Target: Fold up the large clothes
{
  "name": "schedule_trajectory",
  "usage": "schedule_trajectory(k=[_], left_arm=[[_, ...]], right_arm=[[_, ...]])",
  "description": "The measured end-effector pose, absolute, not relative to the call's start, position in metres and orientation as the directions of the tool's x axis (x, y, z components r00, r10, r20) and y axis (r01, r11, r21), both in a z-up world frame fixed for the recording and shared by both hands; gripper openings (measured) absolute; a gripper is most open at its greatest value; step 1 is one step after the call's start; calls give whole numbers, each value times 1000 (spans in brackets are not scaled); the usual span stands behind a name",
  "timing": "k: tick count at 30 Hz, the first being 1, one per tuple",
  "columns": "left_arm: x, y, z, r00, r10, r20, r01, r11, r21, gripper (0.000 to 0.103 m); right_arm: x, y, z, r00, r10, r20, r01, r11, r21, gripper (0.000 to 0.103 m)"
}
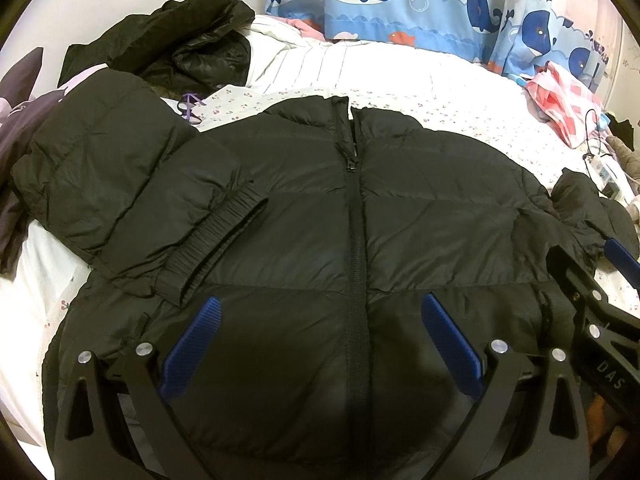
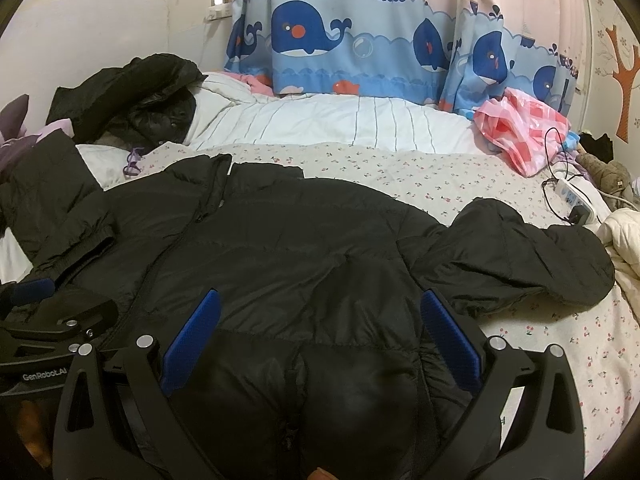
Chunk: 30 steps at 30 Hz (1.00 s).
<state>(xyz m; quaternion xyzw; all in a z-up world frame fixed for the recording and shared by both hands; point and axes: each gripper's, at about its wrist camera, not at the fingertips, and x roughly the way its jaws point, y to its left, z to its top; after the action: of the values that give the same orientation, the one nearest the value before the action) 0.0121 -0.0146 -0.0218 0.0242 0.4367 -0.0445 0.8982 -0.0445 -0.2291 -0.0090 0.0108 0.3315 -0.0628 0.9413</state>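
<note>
A black puffer jacket (image 1: 304, 216) lies front-up and zipped on the bed, collar away from me. Its left sleeve (image 1: 132, 200) is folded in over the chest, ribbed cuff (image 1: 224, 232) on top. Its right sleeve (image 2: 516, 256) lies spread out to the right. My left gripper (image 1: 320, 316) is open over the jacket's lower front, astride the zipper (image 1: 354, 240). My right gripper (image 2: 320, 312) is open over the jacket's (image 2: 280, 240) lower right part. Each gripper shows at the edge of the other's view.
A second dark jacket (image 2: 132, 96) is heaped at the back left by purple cloth (image 2: 24, 136). A pink checked bag (image 2: 524, 128), a power strip with cable (image 2: 572, 196) and a cream quilt (image 2: 624, 236) lie at the right. A whale curtain (image 2: 360, 48) hangs behind the bed.
</note>
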Motion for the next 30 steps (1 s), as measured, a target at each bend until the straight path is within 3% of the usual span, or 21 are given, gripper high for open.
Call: schedule_trajectory(k=[11,17,22,26,28,30], left_arm=[[14,-11,-23,604,-72,-794,103,995,-12,96],[16,-8,-20,598,-97,-795,112,993,-37,96],[15,-5,-20,599,-100,-795,104,993,-46,96],[16,-7,-20,597,-103,-795,106,993,-48,96],[15,-10,-20,598,-104,-795,115,992,-43,96],[15,-13,-21,597,-98,-796,121,992,-32,96]], right_arm=[[-43,-232,-11,765,-96,-637,113,993,-14,97],[-63,-274,27,815,-175,-553,200,980,-16,97],[-88,-377,20,732,-292,-616,403,914,46,97],[-102,-414,16,666,-418,-618,474,877,-83,97],[-107,-429,14,651,-419,-633,477,874,-88,97],[-111,-461,5,641,-357,-680,481,877,-7,97]])
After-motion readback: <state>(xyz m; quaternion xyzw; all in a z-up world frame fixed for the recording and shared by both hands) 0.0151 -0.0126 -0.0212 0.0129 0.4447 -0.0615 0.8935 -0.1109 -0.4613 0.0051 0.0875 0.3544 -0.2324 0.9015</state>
